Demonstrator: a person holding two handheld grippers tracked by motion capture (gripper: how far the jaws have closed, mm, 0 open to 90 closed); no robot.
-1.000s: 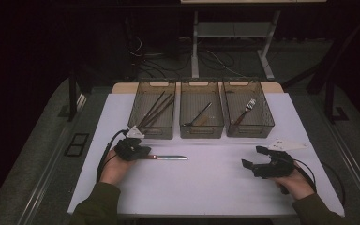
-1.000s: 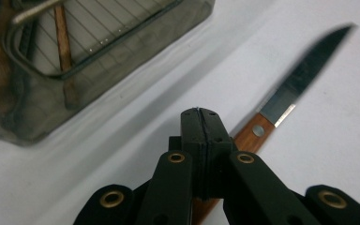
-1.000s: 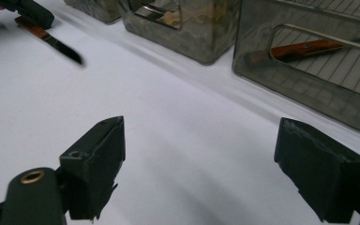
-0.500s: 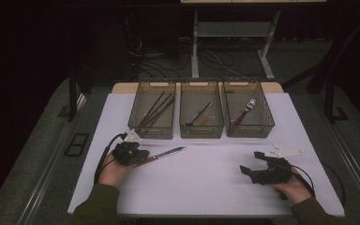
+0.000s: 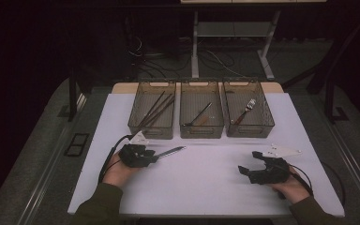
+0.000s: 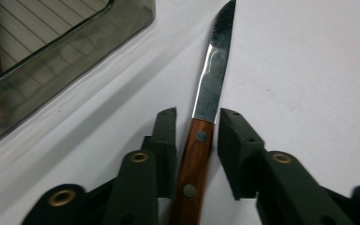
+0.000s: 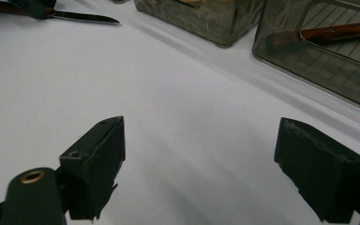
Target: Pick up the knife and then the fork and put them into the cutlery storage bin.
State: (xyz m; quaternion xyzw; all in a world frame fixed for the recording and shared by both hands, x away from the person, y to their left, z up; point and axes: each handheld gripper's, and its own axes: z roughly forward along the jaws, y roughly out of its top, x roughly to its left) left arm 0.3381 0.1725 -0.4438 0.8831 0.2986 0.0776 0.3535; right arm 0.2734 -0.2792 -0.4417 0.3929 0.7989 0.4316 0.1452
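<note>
A knife with a wooden handle and steel blade [image 5: 171, 151] [image 6: 211, 79] lies on the white table top [image 5: 201, 187], its tip angled toward the bins. My left gripper [image 5: 152, 157] [image 6: 199, 115] sits at the handle. Its jaws have just been opening; the handle lies between them with a gap on the right side, so the pads do not press on it. My right gripper [image 5: 248, 162] [image 7: 199, 168] rests low over bare table at the right, jaws wide open and nothing between them. In the right gripper view the knife [image 7: 82, 17] shows far off at the top left.
Three smoky see-through bins stand in a row at the back: the left bin [image 5: 151, 110] [image 6: 65, 61] holds dark sticks, the middle bin [image 5: 201, 112] a knife, the right bin [image 5: 248, 110] [image 7: 318, 51] a fork. The table's front edge is near the person's forearms.
The knife has swung from lying level to pointing up and right toward the bins, with the left hand turning along with it. The right gripper has stayed about where it was.
</note>
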